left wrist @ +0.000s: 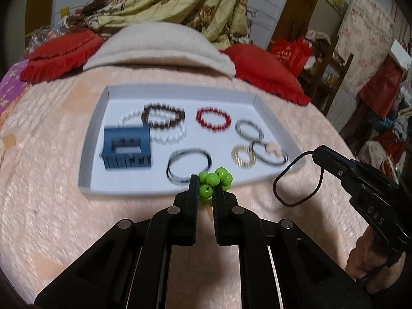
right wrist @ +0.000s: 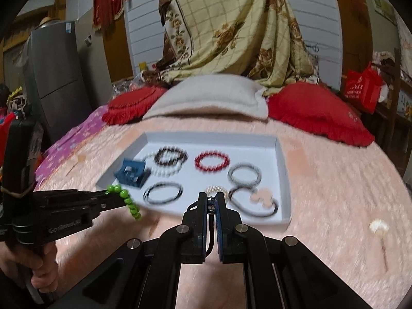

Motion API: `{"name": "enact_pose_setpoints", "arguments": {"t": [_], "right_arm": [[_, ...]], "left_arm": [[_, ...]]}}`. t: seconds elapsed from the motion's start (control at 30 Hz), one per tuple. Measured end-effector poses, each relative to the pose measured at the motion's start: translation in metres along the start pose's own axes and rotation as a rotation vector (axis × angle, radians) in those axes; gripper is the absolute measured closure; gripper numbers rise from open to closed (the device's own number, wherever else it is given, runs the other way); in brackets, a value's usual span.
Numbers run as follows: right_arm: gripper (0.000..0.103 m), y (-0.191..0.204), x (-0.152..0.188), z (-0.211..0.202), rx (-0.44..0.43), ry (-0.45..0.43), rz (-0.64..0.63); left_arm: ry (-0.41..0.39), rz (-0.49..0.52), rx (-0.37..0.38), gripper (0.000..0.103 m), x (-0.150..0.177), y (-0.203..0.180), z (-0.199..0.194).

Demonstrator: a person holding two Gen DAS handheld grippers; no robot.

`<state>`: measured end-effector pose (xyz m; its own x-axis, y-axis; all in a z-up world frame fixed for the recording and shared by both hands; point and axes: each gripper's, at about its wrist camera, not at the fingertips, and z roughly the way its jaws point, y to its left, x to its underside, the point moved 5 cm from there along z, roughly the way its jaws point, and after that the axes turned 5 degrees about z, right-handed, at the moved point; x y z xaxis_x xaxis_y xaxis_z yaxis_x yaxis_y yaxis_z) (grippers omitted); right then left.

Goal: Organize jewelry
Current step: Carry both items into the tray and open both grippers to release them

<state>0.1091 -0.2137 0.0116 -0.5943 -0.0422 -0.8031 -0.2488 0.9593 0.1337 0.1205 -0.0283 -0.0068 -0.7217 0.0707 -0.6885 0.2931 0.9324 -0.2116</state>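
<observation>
A shallow white tray (left wrist: 87, 164) (right wrist: 283, 180) lies on the pink bedspread. It holds a blue box (left wrist: 127, 148) (right wrist: 132, 172), a red bead bracelet (left wrist: 213, 118) (right wrist: 211, 162), a dark brown bead bracelet over a white one (left wrist: 163, 116), black rings (left wrist: 189, 164) and other bands. My left gripper (left wrist: 206, 188) (right wrist: 110, 193) is shut on a green bead bracelet (left wrist: 215, 181) (right wrist: 128, 202), held above the tray's near edge. My right gripper (right wrist: 211, 200) (left wrist: 315, 154) is shut on a thin dark cord loop (left wrist: 298, 185), right of the tray's near corner.
Red pillows (left wrist: 265, 74) (right wrist: 316, 113) and a beige cushion (left wrist: 159, 49) lie behind the tray. A floral quilt (right wrist: 231, 31) hangs at the back. A small white item (right wrist: 378, 228) lies on the bedspread to the right. A fridge (right wrist: 56, 77) stands at the left.
</observation>
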Motion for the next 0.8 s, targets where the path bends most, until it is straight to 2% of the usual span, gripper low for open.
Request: {"name": "enact_pose_setpoints", "arguments": {"t": [0.2,0.3,0.43,0.53,0.67,0.8], "right_arm": [[0.098,-0.012,-0.031,0.033,0.016,0.005,0.03],[0.098,-0.015,-0.04,0.049,0.001,0.01,0.055],[0.098,-0.023,-0.049,0.074,-0.033,0.029,0.121],[0.098,-0.027,-0.054,0.088,-0.066,0.037,0.175],[0.098,-0.028,-0.054,0.11,-0.127,0.073,0.263],[0.098,-0.032,-0.045,0.13,-0.044,0.12,0.259]], "left_arm": [[-0.01,-0.051,0.003,0.095,-0.035,0.011,0.018],[-0.005,-0.057,0.022,0.095,-0.047,0.009,0.038],[0.009,-0.116,0.059,0.095,-0.053,0.012,0.064],[0.03,-0.139,0.039,0.095,-0.049,0.016,0.08],[0.063,-0.116,-0.032,0.095,-0.042,0.019,0.092],[0.075,-0.083,-0.096,0.095,-0.037,0.021,0.094]]}}
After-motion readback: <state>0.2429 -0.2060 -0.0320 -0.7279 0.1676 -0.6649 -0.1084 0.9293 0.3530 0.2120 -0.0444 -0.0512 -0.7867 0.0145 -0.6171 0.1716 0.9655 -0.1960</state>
